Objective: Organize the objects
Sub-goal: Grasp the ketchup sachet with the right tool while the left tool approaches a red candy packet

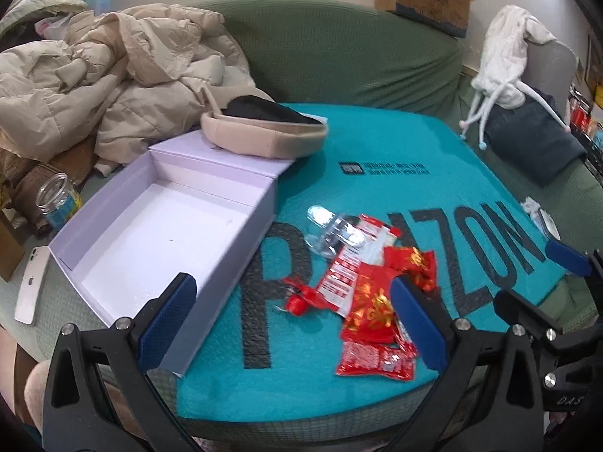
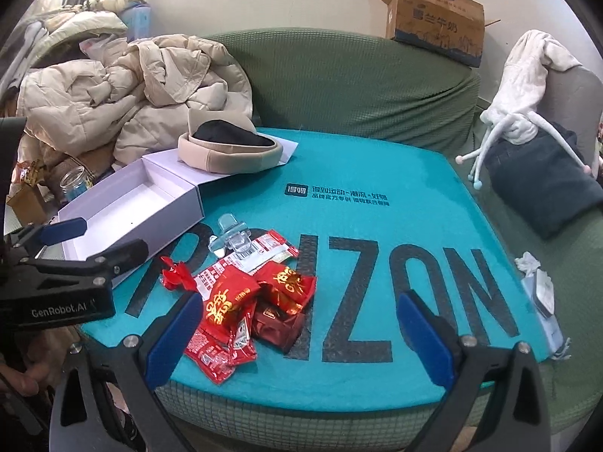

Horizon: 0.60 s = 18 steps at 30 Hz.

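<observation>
A pile of red snack packets (image 1: pixel 373 309) lies on a teal mat (image 1: pixel 377 158), with a clear plastic clip (image 1: pixel 331 231) behind it. An open white box (image 1: pixel 158 233) stands empty to the left. My left gripper (image 1: pixel 294 320) is open and empty, just before the packets and the box's near corner. In the right wrist view the packets (image 2: pixel 245 301), the clip (image 2: pixel 231 235) and the box (image 2: pixel 124 203) show too. My right gripper (image 2: pixel 301 339) is open and empty, its left finger near the packets. The left gripper (image 2: pixel 90 241) shows at the left.
A beige hat (image 1: pixel 264 132) rests on the box lid. A beige coat (image 1: pixel 113 83), a glass jar (image 1: pixel 58 203) and a white phone (image 1: pixel 32 286) lie left. A dark folded garment (image 2: pixel 542 192) and tissue pack (image 2: pixel 542 297) lie right. A green sofa back (image 2: pixel 358 83) holds a cardboard box (image 2: pixel 437 19).
</observation>
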### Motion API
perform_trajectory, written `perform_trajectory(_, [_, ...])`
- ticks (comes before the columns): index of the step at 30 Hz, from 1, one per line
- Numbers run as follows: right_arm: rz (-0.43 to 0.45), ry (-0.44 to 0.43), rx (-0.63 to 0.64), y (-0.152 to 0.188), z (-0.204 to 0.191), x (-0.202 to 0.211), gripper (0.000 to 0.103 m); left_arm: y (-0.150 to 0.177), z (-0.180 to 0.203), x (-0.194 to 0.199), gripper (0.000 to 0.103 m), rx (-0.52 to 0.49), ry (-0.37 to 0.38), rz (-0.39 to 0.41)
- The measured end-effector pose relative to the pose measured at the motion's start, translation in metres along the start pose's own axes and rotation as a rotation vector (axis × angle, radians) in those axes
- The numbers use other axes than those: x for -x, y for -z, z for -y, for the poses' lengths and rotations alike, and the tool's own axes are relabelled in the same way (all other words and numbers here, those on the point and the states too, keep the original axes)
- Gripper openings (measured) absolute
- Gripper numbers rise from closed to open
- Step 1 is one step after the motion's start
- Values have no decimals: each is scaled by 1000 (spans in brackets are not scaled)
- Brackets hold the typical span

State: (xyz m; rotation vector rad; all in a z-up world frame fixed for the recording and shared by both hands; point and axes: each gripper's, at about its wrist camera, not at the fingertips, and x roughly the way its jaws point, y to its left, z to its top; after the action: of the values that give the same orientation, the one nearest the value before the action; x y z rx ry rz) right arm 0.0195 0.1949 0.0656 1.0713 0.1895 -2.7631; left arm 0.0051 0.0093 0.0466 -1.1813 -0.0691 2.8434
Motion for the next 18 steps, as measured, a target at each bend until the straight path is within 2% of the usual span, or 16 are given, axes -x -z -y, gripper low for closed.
perform_trajectory(6, [-39, -42, -39, 18, 16, -6, 103, 15, 23, -9, 103, -56, 74, -31])
perform_trajectory(12, [-71, -38, 3, 35, 18, -15, 102, 29, 38, -28, 103, -99, 83, -100])
perform_trajectory(18, [-138, -107, -11, 51, 21, -36, 90, 32, 39, -47, 103, -134, 88, -149])
